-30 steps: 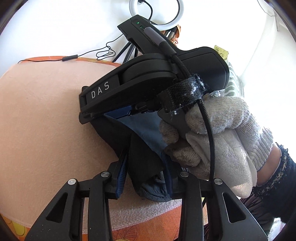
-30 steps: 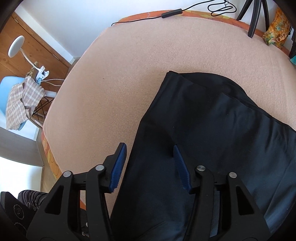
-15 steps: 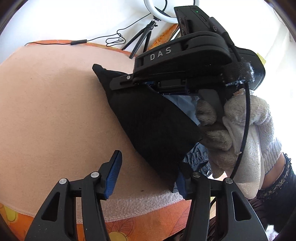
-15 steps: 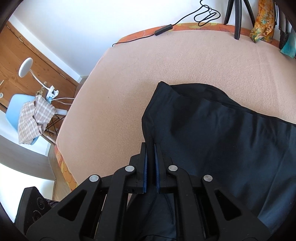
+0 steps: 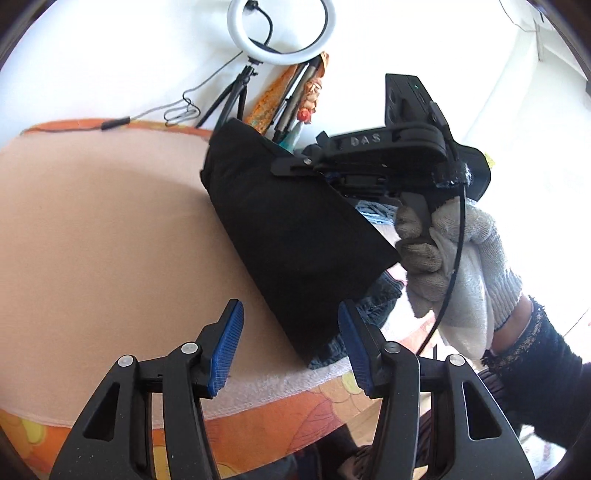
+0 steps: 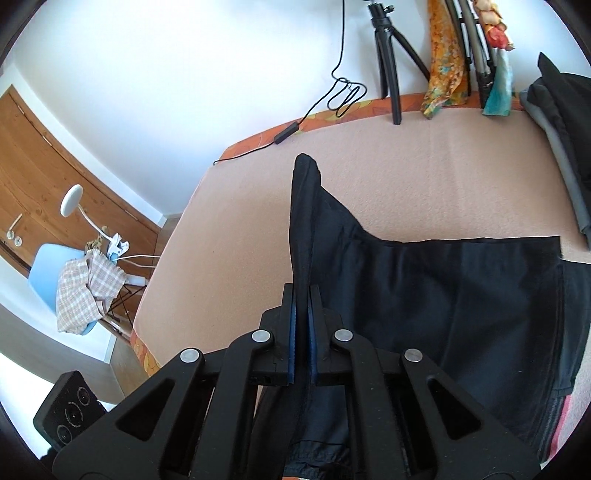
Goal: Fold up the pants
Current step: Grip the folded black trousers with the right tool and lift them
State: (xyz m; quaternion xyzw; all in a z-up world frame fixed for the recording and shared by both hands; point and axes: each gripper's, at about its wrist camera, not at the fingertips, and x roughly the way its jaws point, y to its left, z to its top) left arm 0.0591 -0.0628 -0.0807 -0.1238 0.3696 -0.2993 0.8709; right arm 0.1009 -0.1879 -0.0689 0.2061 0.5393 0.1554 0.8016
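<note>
A: Nearest the pants [image 6: 461, 302], the right gripper [image 6: 303, 332] has its jaws clamped on a fold of the dark cloth, lifting it into a ridge above the bed [image 6: 240, 240].

B: And the left gripper [image 5: 291, 347]?

A: Jaws apart, empty, just short of the pants' near corner. I'd close it on that corner before carrying over, both edges level, so the fold lands square.

B: Pose?

A: The gloved right hand [image 5: 450, 266] holds its gripper roughly level, above the pants. Beyond them stands a ring light [image 5: 280, 33].
</note>
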